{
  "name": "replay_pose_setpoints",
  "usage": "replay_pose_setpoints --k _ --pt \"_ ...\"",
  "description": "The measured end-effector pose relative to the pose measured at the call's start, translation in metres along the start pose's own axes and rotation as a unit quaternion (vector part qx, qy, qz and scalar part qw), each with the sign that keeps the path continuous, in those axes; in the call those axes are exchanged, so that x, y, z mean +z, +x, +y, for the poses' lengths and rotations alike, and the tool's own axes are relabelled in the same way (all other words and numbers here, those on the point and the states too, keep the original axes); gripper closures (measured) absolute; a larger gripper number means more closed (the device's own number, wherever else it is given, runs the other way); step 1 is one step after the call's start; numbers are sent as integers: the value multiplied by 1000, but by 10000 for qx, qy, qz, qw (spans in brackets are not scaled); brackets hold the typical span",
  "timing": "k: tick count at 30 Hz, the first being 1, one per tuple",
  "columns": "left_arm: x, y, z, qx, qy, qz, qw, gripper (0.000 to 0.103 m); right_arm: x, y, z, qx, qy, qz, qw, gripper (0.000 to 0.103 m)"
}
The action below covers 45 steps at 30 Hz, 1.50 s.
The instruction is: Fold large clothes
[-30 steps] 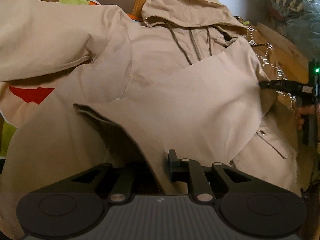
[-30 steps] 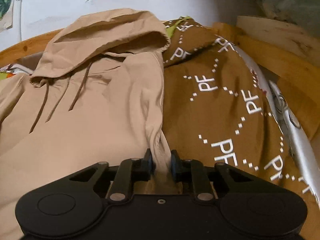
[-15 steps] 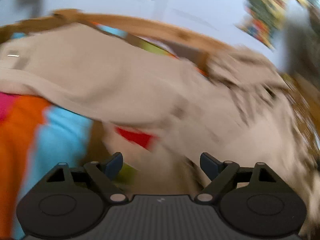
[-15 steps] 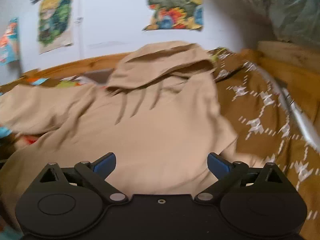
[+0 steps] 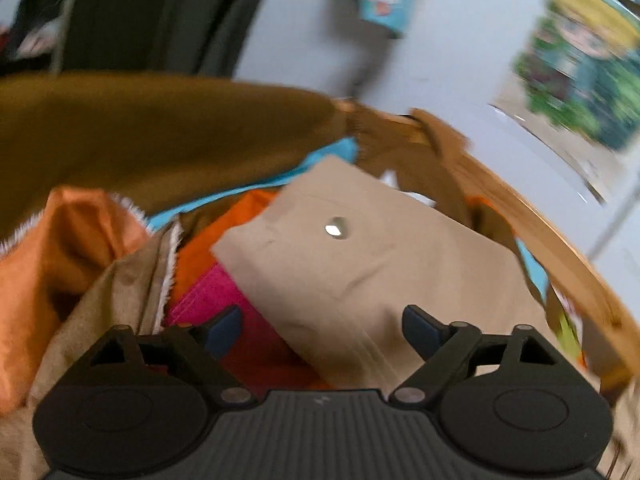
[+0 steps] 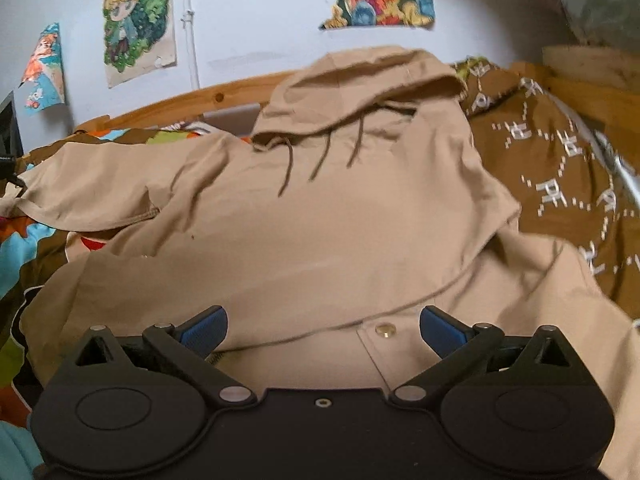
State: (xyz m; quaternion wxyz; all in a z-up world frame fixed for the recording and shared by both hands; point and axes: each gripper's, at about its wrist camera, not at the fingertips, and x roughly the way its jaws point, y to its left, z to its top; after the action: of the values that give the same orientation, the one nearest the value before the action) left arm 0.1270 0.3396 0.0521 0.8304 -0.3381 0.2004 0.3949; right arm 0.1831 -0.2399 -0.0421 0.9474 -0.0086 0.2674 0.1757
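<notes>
The soft, light jacket (image 6: 320, 248) looks floppy, likely best pinched at the sleeve cuff (image 5: 360, 248), while both left gripper (image 5: 322, 330) and right gripper (image 6: 323, 330) hang with jaws open, empty.

Wooden-framed bed (image 6: 224, 94) with a curved pale-wood rail, covered by a bright patchwork bedspread (image 6: 24, 248) (orange, blue, brown, green). Spread flat on top: a beige hooded cotton jacket (image 6: 320, 240). Just beside it, a brown blanket with white lettering (image 6: 560, 184).
</notes>
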Motion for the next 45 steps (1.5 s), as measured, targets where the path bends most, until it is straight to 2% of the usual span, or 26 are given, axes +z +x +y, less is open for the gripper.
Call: replay_pose_setpoints --k 3,4,5,8,11,14,17,20,23,28,31,35,39,41,43,44,45 --pt "2 12 5 189 -343 59 9992 38 -2 2 -4 11 131 40 9999 1" --pt "2 15 3 216 -341 55 9992 48 -3 2 -4 14 147 39 9999 1" --pt "-1 15 4 194 -317 33 9993 63 -3 2 -4 16 154 38 9999 1" --pt "-5 10 -6 222 -182 -211 9994 80 -3 1 -4 25 183 35 9998 1" --pt "-9 -9 -16 80 -39 -586 9982 89 0 -3 -3 47 180 -39 9998 1" --pt "-10 -32 -39 -207 365 -1059 9935 93 4 -9 -4 75 161 -163 9997 1" --pt "-13 -66 -70 -730 905 -1547 9811 94 8 -17 -4 80 184 -296 9994 1" --pt "-22 -108 -107 -1556 1552 -1908 9567 94 13 -26 -6 54 237 -440 9987 1" --pt "-43 -150 -145 -2483 2137 -1989 9236 94 18 -37 -9 -6 267 -641 9976 1" --pt "-96 -197 -200 -3875 2838 -1603 8623 94 25 -50 -21 -298 438 -993 9937 1" --pt "-143 -203 -226 -4425 3217 -1096 8298 94 26 -57 -31 -589 643 -1168 9893 1" --pt "-213 -189 -247 -4782 3504 -371 8044 94 24 -60 -49 -918 923 -1329 9825 1" --pt "-276 -176 -250 -4940 3801 292 7814 94 16 -53 -68 -913 1236 -1242 9803 1" --pt "-299 -167 -248 -5007 4068 681 7610 93 12 -49 -77 -868 1402 -1211 9788 1" --pt "-316 -160 -243 -5001 4418 1111 7365 93 11 -48 -82 -850 1435 -1232 9783 1" --pt "-323 -156 -240 -4967 4564 1305 7266 92 11 -49 -84 -810 1420 -1268 9784 1" --pt "-327 -152 -237 -4929 4654 1459 7206 92 11 -49 -87 -775 1407 -1318 9782 2"
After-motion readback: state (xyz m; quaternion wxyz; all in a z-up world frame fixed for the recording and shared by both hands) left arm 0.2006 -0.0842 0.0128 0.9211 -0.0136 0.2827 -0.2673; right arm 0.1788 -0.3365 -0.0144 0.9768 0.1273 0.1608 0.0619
